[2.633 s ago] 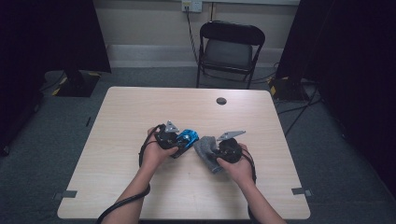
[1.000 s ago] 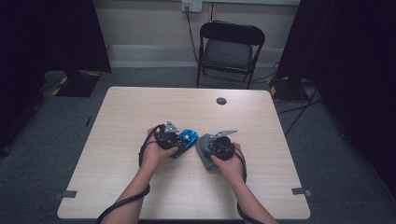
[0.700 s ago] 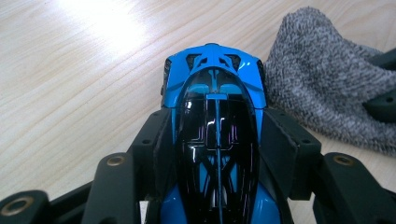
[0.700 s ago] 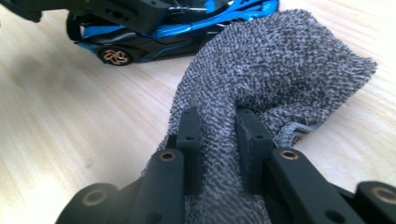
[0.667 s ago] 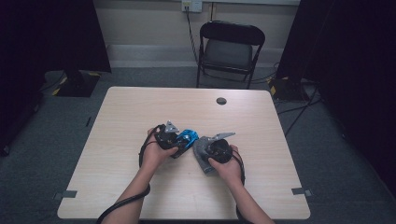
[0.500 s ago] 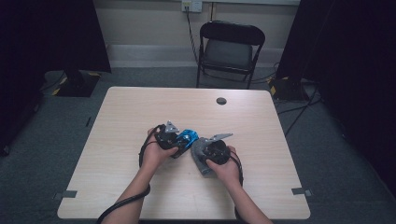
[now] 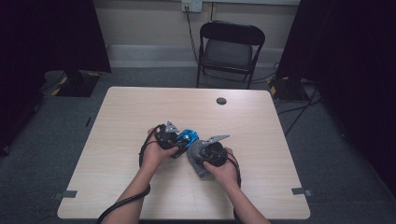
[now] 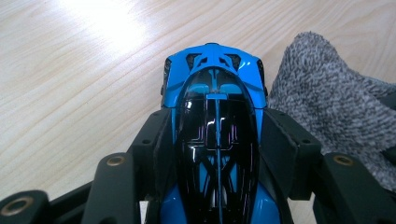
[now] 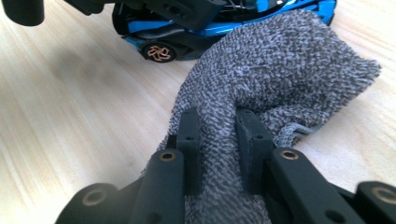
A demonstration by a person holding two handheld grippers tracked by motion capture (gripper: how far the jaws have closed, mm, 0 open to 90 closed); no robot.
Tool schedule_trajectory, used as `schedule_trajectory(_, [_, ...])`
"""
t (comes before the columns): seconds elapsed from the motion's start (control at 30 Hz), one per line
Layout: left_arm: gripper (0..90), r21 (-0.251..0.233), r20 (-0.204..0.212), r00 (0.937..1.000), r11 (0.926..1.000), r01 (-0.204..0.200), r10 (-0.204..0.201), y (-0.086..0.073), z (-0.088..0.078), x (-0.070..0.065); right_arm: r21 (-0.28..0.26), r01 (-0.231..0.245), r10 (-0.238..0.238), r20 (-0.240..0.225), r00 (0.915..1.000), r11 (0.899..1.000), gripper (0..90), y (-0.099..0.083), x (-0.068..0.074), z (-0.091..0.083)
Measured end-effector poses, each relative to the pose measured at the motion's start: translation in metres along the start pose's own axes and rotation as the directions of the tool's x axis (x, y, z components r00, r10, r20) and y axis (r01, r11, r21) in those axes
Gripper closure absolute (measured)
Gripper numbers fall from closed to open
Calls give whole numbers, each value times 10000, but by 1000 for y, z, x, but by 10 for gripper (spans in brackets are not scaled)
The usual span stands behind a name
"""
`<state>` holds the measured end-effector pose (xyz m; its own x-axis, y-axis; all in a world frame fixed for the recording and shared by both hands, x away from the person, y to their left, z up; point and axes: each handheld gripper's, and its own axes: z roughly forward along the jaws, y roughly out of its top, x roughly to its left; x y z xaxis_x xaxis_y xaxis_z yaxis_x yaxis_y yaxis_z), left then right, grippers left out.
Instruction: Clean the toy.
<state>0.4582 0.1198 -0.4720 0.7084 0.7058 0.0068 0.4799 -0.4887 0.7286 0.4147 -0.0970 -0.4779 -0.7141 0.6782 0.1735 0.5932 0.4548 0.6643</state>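
- Pale wood-grain table (image 7: 140, 186) on grey carpet, black folding chair (image 7: 229, 46) at twelve o'clock beyond the far edge, small black round disc (image 7: 221, 101) near that edge.
- At table centre: glossy blue and black plastic toy sports car (image 7: 187, 138), wheels down on the table, clamped across its body by the left hand-held gripper (image 8: 217, 140), one pad on each flank.
- Seen along the left hand-held gripper: car's long axis straight ahead toward twelve o'clock, blue end farthest out.
- Speckled grey knitted cloth (image 9: 280, 65) bunched on the table, pinched in a fold by the right hand-held gripper (image 9: 218, 135), jaws nearly together on the fabric.
- From the right hand-held gripper, car at about eleven o'clock, just past the cloth's far edge; cloth draped up against the car's side, touching it, bronze-spoked wheel (image 9: 159, 52) bare beside it.
- In the high view, cloth (image 7: 195, 151) at about four o'clock of the car, right hand-held gripper (image 7: 212, 154) the nearer one for wiping.
- Likely next: sliding the cloth on across the bodywork while the left keeps the car from rolling.
- No brand, label or legible writing on car, cloth or table.
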Motion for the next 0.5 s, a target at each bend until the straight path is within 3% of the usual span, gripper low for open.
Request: schedule_trajectory(0.5, [450,-13,10,10000,10000,36,-36,0,0,-1,86,287,-283,-431,9987,9996,736,-2,12,2])
